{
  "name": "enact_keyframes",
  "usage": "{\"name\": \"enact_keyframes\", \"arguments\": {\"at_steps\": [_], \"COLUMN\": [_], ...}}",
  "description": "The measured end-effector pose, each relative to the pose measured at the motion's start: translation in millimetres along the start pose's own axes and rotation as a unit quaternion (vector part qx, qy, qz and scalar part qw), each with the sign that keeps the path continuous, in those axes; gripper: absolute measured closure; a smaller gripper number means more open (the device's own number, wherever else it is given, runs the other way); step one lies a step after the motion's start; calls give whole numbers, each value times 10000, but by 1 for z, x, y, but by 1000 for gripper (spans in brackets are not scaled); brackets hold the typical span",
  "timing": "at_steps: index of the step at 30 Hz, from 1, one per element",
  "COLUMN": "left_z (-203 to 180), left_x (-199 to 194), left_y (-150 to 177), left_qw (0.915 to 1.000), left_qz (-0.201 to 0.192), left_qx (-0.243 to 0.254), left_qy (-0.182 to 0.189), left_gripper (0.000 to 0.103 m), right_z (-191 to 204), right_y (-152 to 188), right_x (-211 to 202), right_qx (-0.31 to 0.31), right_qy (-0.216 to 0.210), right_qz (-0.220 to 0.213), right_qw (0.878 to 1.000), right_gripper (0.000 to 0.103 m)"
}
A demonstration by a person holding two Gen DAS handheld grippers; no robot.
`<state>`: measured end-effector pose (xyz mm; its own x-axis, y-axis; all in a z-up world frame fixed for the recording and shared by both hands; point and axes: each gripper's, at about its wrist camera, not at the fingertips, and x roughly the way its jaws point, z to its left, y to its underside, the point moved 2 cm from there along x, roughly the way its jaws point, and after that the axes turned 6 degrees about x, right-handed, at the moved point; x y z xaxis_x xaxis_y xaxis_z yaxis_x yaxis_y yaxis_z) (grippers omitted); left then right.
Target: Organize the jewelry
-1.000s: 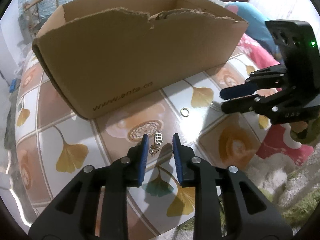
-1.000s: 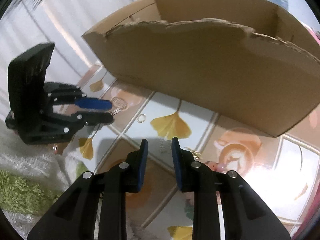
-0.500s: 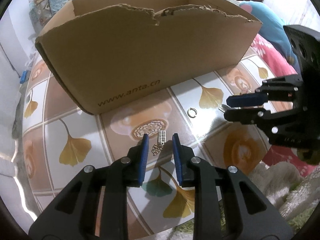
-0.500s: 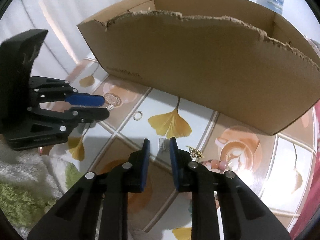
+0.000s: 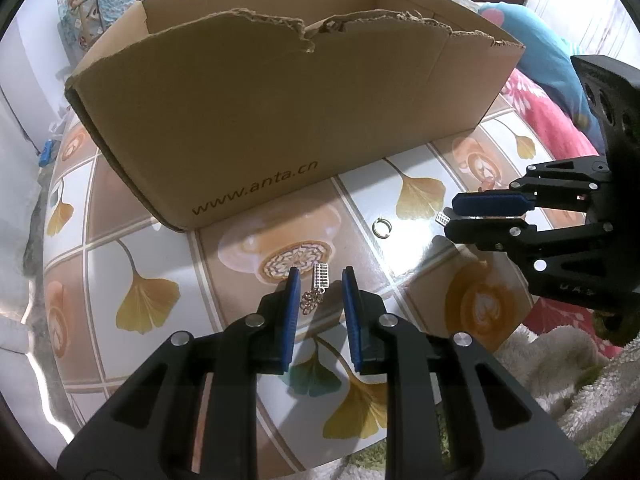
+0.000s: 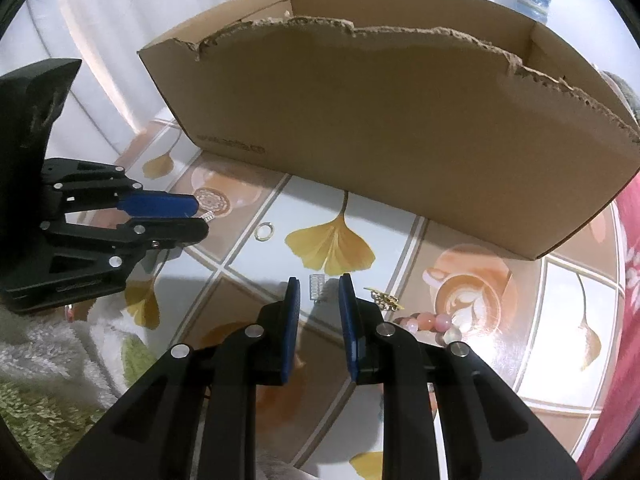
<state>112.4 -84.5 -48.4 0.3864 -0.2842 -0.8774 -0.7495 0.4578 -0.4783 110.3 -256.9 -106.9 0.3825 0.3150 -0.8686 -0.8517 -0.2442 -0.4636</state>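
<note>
Both grippers' jaws narrowed around earrings.

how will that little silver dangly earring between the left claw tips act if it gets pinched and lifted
The silver earring looks like a small plate hung on linked rings, so it will probably flop and swing. It seems thin and very light. Lying flat on the glossy tabletop, it may skid rather than lift cleanly between the left claw pads.

Both tongs [image 5: 320, 280] [image 6: 319, 287]: black plastic frames, blue pads, silver screws.
</note>
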Motion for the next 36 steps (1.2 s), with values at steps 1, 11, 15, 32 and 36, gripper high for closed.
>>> {"name": "enact_keyframes", "arguments": {"at_steps": [1, 11, 15, 32, 36], "left_z": [0, -2, -1, -2, -5], "left_x": [0, 3, 3, -6, -14], "left_y": [0, -3, -3, -4, -5], "left_qw": [10000, 10000, 10000, 9996, 9989], "left_qz": [-1, 55, 29, -249, -408], "left_qx": [0, 18, 18, 163, 220], "left_qy": [-9, -53, -56, -28, -42], "left_gripper": [83, 96, 96, 103, 103], "right_z": [1, 8, 13, 6, 5], "right_y": [0, -1, 0, 2, 3], "right_x": [0, 5, 6, -9, -14], "right_qx": [-3, -46, -189, -60, -54], "right_qy": [12, 190, 242, 84, 74], "right_qz": [-9, 68, 101, -101, -157], "right_qw": [10000, 9998, 9995, 9999, 9998], "right_gripper": [83, 92, 96, 97, 97]}}
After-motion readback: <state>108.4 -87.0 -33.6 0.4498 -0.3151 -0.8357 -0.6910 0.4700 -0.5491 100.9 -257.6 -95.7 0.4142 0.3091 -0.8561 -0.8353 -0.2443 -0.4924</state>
